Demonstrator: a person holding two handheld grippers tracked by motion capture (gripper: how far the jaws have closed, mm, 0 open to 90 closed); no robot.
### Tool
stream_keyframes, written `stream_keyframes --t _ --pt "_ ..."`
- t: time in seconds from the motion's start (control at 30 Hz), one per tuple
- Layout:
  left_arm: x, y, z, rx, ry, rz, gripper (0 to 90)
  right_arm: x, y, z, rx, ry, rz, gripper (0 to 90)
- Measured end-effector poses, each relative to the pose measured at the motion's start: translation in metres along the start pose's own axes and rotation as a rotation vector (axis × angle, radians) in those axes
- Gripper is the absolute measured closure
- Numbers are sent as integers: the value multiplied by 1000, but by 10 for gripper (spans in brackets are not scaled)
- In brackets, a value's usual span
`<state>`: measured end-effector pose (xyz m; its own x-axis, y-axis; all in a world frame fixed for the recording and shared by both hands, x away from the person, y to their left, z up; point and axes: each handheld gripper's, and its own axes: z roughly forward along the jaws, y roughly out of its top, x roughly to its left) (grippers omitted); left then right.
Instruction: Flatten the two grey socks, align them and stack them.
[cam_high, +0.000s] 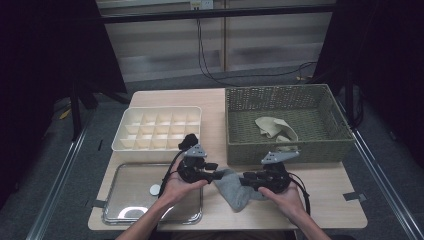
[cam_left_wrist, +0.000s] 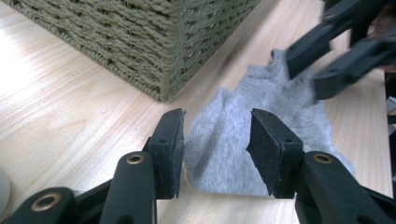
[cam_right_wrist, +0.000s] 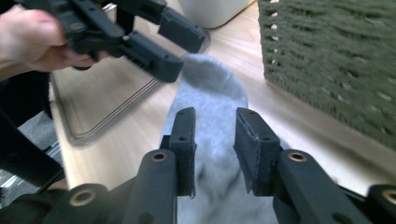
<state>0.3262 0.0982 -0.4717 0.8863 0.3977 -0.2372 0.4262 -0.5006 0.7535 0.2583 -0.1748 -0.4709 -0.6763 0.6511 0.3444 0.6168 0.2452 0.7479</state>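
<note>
A grey sock lies flat on the wooden table near its front edge, between my two grippers. My left gripper points right at the sock's left end; in the left gripper view its jaws stand apart with a raised fold of the sock between them, and the pads do not press it. My right gripper points left at the sock's right end. Its jaws stand apart just over the sock, gripping nothing.
A woven green basket stands behind the grippers at the right, with a beige cloth inside. A white divided box sits at the back left. A clear tray with a small white disc lies at the front left.
</note>
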Motion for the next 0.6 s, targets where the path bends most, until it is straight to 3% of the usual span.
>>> stream_keyframes --t 0.17,0.23,0.4,0.5,0.57,0.6 --pt "5 6 0 -12 -8 8 574 5 -13 -10 5 2 5 608" --pt "6 4 6 26 -1 15 586 5 -19 -10 18 2 13 589" --pt "5 1 6 45 4 29 773 4 -27 -1 69 4 22 577" --pt "6 -2 1 55 13 31 855 4 -31 4 99 21 22 651" --pt "6 -5 -3 50 9 19 863 4 -31 4 98 34 25 766" --pt "6 -5 -3 50 9 19 865 4 -31 4 98 34 25 766"
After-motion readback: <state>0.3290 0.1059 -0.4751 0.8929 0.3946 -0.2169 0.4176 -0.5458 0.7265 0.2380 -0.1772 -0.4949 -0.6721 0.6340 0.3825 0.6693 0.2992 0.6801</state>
